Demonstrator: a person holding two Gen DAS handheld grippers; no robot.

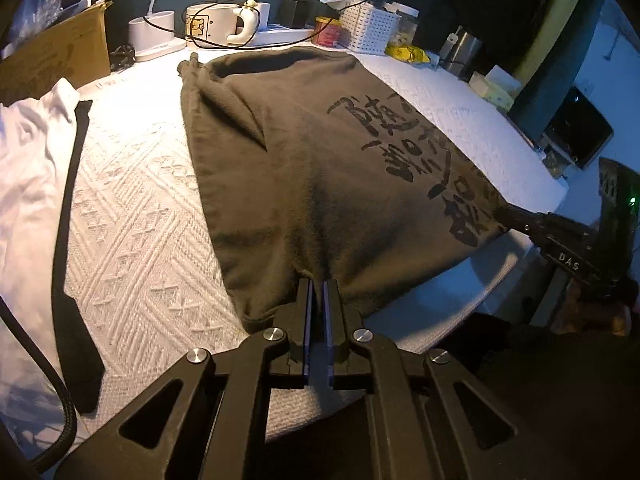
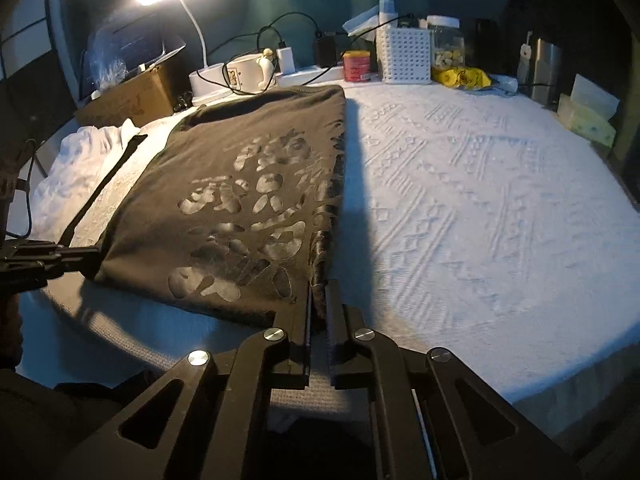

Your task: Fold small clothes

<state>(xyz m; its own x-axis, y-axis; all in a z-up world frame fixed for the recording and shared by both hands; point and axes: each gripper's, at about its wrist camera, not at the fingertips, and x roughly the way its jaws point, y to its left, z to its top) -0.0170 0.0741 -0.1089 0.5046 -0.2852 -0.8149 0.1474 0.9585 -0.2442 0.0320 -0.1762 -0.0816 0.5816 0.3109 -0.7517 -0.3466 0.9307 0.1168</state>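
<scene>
Left wrist view: dark printed shirt [image 1: 320, 152] spread on the white textured cloth [image 1: 140, 216], clutter behind it.
Behind the shirt stand a mug [image 1: 208, 24] and white basket [image 1: 370, 28]; beside it lies a white garment [image 1: 28, 168]. Left gripper [image 1: 319, 284] and right gripper [image 2: 319, 292] each pinch the shirt's near hem, jaws narrow.
</scene>
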